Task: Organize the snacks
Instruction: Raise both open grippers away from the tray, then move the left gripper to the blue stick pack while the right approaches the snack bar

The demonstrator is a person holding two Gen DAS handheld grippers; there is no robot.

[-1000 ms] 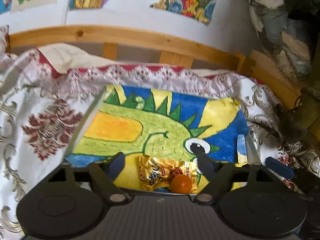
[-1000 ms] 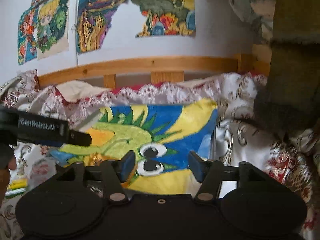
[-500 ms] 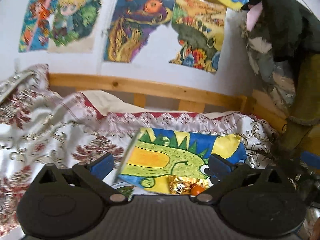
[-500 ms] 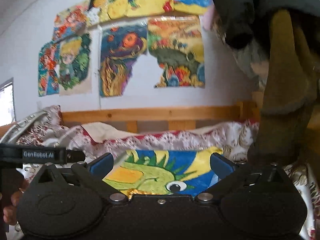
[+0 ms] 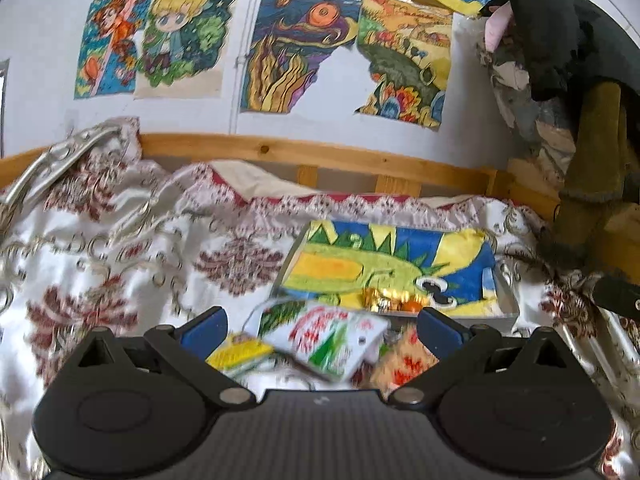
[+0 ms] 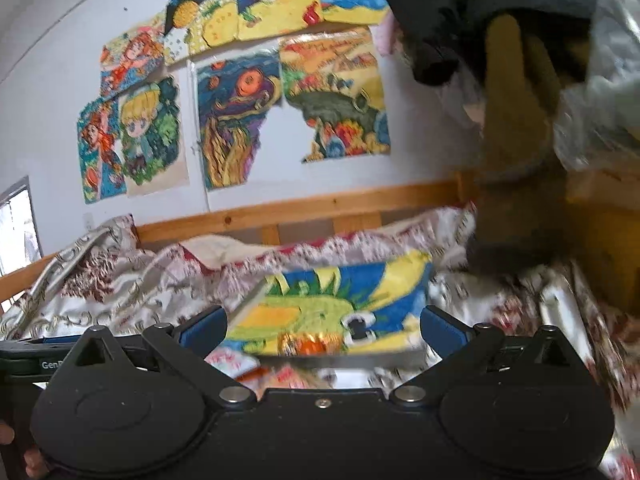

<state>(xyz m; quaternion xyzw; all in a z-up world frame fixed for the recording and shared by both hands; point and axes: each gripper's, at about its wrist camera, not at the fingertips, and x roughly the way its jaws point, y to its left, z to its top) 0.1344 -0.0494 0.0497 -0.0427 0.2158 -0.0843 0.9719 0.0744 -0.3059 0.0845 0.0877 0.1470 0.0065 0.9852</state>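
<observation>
A flat box with a painted green-and-yellow cartoon lid (image 5: 384, 268) (image 6: 332, 304) lies on the bed. On its near edge rest a gold-wrapped snack (image 5: 378, 298) (image 6: 294, 340) and a small orange one (image 5: 412, 306) (image 6: 316, 346). In front of the box lie loose packets: a white one with red and green print (image 5: 332, 340), a yellow one (image 5: 240, 354) and an orange patterned one (image 5: 404, 364). My left gripper (image 5: 322, 326) hangs open above these packets, holding nothing. My right gripper (image 6: 324, 326) is open and empty too, short of the box.
The bed carries a white cover with red and gold patterns (image 5: 120, 264). A wooden rail (image 5: 320, 156) runs behind it under a wall of coloured drawings (image 5: 304, 48). Dark clothes and a brown hanging cloth (image 6: 516, 120) crowd the right. The other gripper's arm (image 6: 24, 360) shows at the left edge.
Both grippers have pulled back from the box and their jaws have spread wide. The gold and orange snacks stay on the box. Loose packets have come into view in front of it.
</observation>
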